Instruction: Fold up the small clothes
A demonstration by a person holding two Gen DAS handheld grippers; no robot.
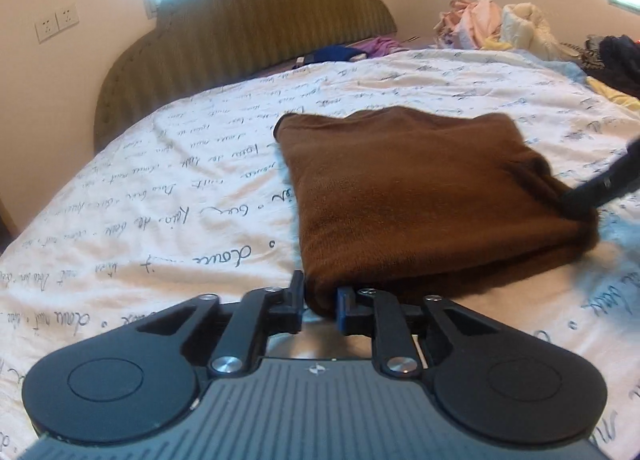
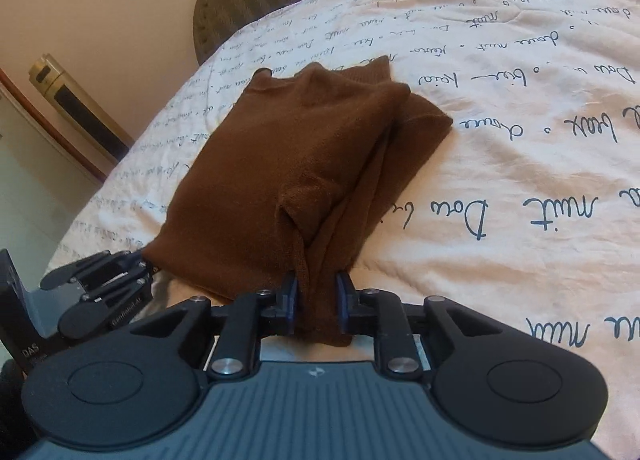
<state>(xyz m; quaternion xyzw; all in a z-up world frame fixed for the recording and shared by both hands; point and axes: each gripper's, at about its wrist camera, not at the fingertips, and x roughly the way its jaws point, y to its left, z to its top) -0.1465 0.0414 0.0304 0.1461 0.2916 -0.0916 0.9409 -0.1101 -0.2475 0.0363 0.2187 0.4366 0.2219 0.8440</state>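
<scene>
A brown knitted garment, folded into a rough rectangle, lies on the white bedspread with handwriting print. My left gripper is shut on its near left corner. My right gripper is shut on the bunched near right corner of the garment. In the left wrist view the right gripper reaches in from the right edge. In the right wrist view the left gripper shows at the garment's left corner.
A green ribbed headboard stands at the far side against a cream wall with sockets. A heap of mixed clothes lies at the far right of the bed, with dark clothing beside it. A tall gold-and-black appliance stands by the wall.
</scene>
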